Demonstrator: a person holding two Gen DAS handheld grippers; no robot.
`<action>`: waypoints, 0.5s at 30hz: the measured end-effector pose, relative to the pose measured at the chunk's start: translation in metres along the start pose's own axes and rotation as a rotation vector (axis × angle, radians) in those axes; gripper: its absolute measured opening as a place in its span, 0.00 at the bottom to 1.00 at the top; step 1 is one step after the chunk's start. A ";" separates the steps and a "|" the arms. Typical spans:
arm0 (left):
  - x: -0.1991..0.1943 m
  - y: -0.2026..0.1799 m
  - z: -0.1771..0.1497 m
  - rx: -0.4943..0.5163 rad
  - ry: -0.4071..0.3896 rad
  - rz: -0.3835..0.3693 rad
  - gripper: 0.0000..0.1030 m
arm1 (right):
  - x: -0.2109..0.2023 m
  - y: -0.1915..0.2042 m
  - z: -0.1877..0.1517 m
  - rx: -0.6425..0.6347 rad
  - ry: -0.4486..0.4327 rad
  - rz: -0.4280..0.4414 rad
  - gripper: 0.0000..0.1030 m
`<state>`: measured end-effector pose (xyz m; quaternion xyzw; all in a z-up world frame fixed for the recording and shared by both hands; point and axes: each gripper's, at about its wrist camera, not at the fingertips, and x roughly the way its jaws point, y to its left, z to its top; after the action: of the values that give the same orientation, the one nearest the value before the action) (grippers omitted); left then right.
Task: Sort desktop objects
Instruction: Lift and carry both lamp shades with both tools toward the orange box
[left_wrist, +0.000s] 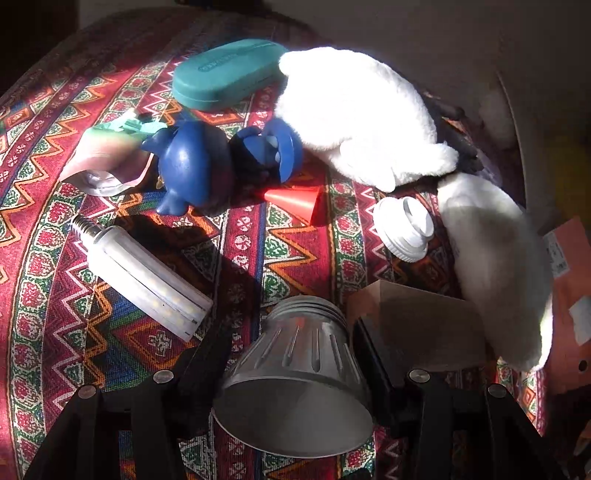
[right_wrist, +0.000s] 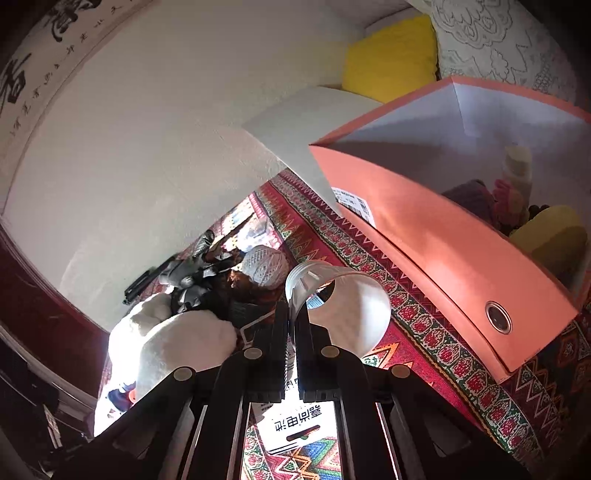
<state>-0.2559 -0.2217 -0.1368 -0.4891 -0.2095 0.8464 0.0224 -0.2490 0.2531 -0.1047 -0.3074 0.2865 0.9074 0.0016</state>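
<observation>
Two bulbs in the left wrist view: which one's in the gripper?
The cone-shaped grey bulb, between the left gripper's fingers with its wide dome toward the camera. The long corn bulb lies free on the cloth, screw base pointing away.

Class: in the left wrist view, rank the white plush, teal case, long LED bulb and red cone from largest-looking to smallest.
1. White plush
2. Teal case and LED bulb: look alike, not ranked
3. Red cone

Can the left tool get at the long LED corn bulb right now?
Probably not yet: the left tool is clamped on a grey cone-shaped lamp housing. The LED corn bulb lies unobstructed on the cloth, but the tool must unload first.
</observation>
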 end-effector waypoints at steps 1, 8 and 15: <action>-0.006 0.001 0.000 -0.010 -0.016 -0.013 0.56 | -0.002 0.003 -0.001 -0.007 0.002 0.010 0.03; -0.055 0.009 -0.011 -0.038 -0.111 -0.083 0.55 | -0.027 0.035 -0.009 -0.116 -0.034 0.057 0.03; -0.073 0.015 -0.017 -0.063 -0.146 -0.149 0.55 | -0.041 0.051 -0.016 -0.166 -0.041 0.080 0.03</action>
<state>-0.2012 -0.2473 -0.0897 -0.4095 -0.2730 0.8688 0.0544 -0.2161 0.2092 -0.0663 -0.2762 0.2223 0.9334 -0.0545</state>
